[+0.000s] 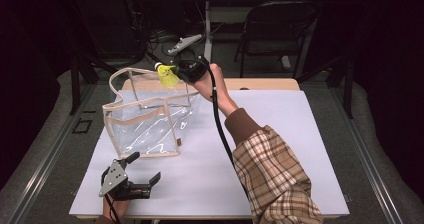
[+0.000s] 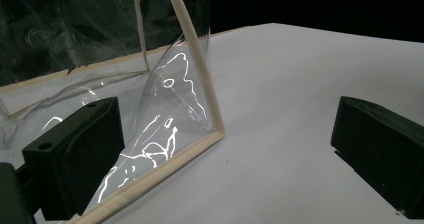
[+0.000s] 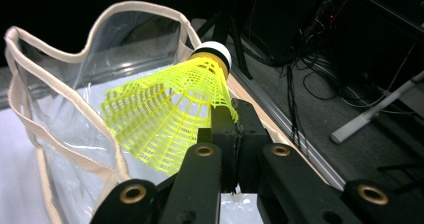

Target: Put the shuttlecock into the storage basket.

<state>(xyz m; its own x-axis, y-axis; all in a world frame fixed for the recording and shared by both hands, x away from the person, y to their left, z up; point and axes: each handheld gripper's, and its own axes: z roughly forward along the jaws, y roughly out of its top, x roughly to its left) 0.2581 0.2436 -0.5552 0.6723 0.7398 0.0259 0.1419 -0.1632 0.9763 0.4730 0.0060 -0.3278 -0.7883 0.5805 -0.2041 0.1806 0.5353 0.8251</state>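
Clear plastic bag [image 1: 145, 124] with beige trim stands on the white table [image 1: 280, 134], left of centre. The right gripper [image 1: 176, 73] pinches the yellow shuttlecock [image 1: 167, 75] by its skirt above the bag's far right corner. Near the front edge, the left gripper [image 1: 142, 176] rests with jaws apart, holding nothing, beside the bag's near corner

The black right gripper's [image 3: 235, 129] pads hide part of the yellow mesh shuttlecock's [image 3: 170, 116] skirt edge; the clear plastic bag with beige trim [image 2: 192, 79] is cut off by the left gripper view's top and left edges, its far side blurred by glare
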